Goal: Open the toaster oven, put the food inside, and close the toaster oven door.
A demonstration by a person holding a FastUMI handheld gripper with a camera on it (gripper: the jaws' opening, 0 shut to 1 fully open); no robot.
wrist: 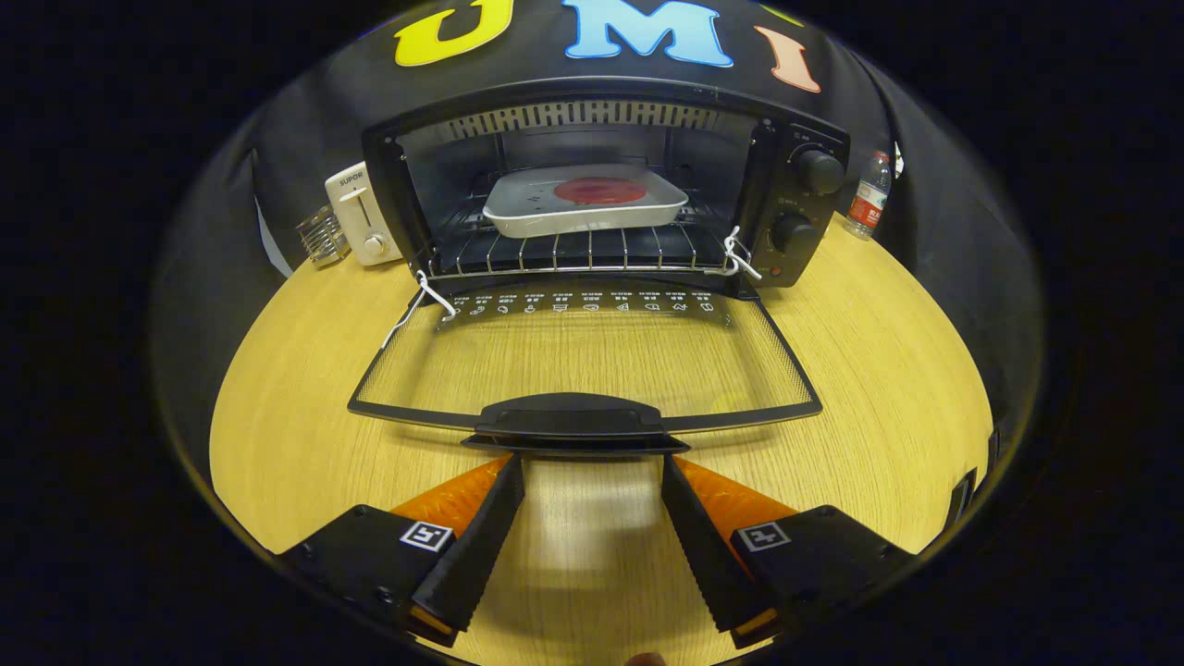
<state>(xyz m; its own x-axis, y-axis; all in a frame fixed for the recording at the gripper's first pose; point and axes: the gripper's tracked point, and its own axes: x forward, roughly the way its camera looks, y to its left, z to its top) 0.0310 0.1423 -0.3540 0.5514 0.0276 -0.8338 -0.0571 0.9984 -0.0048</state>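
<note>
A black toaster oven (795,199) stands at the back of the wooden table with its glass door (592,356) folded down flat toward me. On the wire rack (564,252) inside rests a white square dish (585,205) holding a round red piece of food (599,191). The door's black handle (572,424) lies just ahead of my fingertips. My gripper (592,455) is open, its two fingers spread about as wide as the handle, their tips just under its near edge, with nothing between them but bare table.
A white pop-up toaster (363,215) and a small metal rack (321,235) stand left of the oven. A clear water bottle (869,196) stands to its right. The wooden table (888,388) has open room on both sides of the lowered door.
</note>
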